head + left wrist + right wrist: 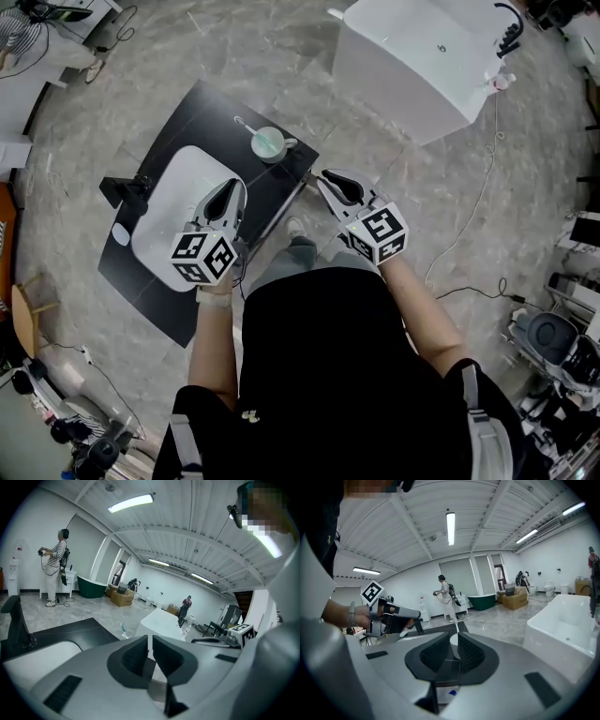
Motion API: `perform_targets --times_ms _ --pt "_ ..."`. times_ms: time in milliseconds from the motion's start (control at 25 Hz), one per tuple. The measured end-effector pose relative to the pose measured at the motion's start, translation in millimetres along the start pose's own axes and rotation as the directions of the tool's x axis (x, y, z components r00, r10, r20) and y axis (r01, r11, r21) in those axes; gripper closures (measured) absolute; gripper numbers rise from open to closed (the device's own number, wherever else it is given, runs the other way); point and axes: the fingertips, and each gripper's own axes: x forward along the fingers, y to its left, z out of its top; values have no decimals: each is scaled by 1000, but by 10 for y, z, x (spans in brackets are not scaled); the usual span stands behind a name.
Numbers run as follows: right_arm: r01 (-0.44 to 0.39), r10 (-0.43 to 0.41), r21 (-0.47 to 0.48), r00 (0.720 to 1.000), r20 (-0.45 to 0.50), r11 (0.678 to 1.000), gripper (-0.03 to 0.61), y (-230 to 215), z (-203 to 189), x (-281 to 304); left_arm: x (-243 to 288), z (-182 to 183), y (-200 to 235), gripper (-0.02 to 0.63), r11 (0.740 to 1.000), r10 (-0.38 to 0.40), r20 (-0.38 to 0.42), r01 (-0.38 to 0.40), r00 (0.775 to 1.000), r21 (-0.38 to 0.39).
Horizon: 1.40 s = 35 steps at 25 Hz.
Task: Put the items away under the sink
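Fingers on my left gripper and right gripper are sitting closed and empty; I'm risking knocking the pale cup off the tabletop unless they open first.

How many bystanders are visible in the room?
2: a person in a striped top standing at the far left, a person in a red top beyond the white bathtub. Others may be hidden.

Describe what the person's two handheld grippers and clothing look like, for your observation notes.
Both the left gripper and right gripper have smooth light-grey shells with black ribbed fingers. Each carries a white cube with black square markers. The person wears a black short-sleeved top and a pale wristband.
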Motion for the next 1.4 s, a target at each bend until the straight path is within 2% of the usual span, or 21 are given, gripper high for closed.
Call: perform_targets --times_ms 120,200,280,360,600,880,1160,1400 --pt "32 -32 11 999 -37 999 528 -128 -173 214 195 -87 170 586 999 -19 -34 18 999 -45" --pt "51 -50 19 996 -72 999 504 -215 -301 372 322 -133 291 580 998 -23 -55 19 998 -67" --pt "70 -68 15 992 -109 997 472 -298 -426 530 446 -169 407 550 997 -25 -76 19 997 -76" --pt "92 -90 7 986 -139 996 472 -382 -535 676 575 -196 506 513 996 -33 -97 25 995 -81" --pt "147 -142 4 967 -212 989 472 -564 -794 1026 940 -278 759 462 992 -68 -144 52 987 -112" --pt "198 -200 -35 939 -281 980 440 -715 -1017 1318 1304 -341 893 448 986 -118 -179 93 977 -138" --pt "190 -198 -57 919 -340 980 439 -771 -1205 1490 1561 -408 1012 439 983 -134 -210 103 969 -154" --pt "183 -185 -37 926 -328 982 439 -804 -1187 1594 1723 -436 978 437 973 -180 -216 141 960 -184"
